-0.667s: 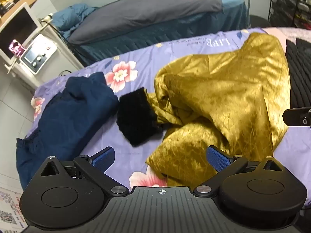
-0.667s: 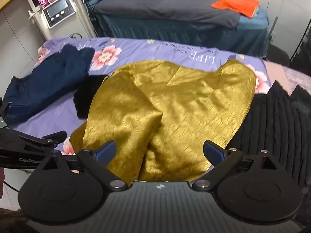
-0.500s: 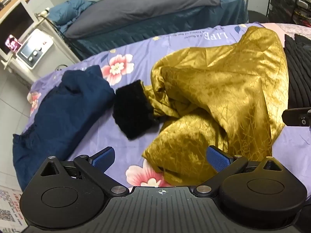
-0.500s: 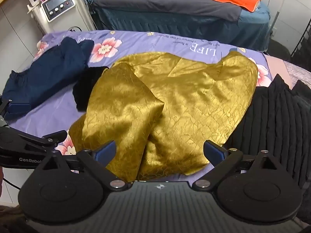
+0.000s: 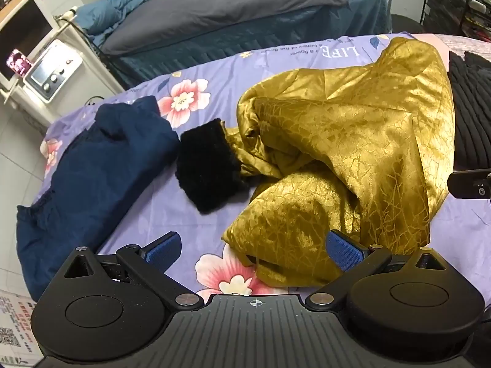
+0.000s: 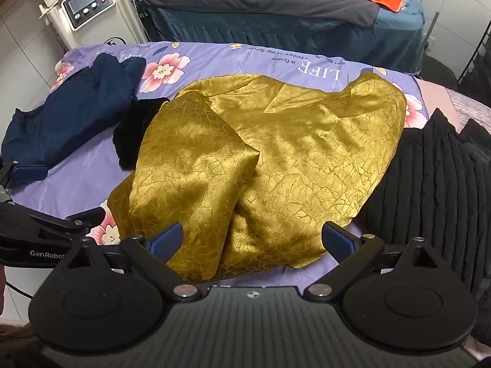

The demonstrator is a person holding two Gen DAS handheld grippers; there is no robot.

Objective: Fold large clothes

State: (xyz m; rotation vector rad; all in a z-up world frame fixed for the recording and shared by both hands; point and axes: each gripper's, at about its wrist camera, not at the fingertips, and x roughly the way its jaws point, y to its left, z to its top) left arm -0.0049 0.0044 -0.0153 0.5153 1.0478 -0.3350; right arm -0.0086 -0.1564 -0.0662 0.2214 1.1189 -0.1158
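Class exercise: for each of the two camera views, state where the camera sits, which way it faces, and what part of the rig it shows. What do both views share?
Left wrist: behind the open left claw, facing the gold garment's black fur cuff; right claw's tip at right edge.
Right wrist: behind the open right claw, facing the garment's body; left claw at left edge.
Shared: gold garment, navy garment, floral sheet.

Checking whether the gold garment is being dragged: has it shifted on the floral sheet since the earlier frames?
No. The gold garment keeps its folds and its place beside the black fur cuff and the LIFE print; only the camera drifts.
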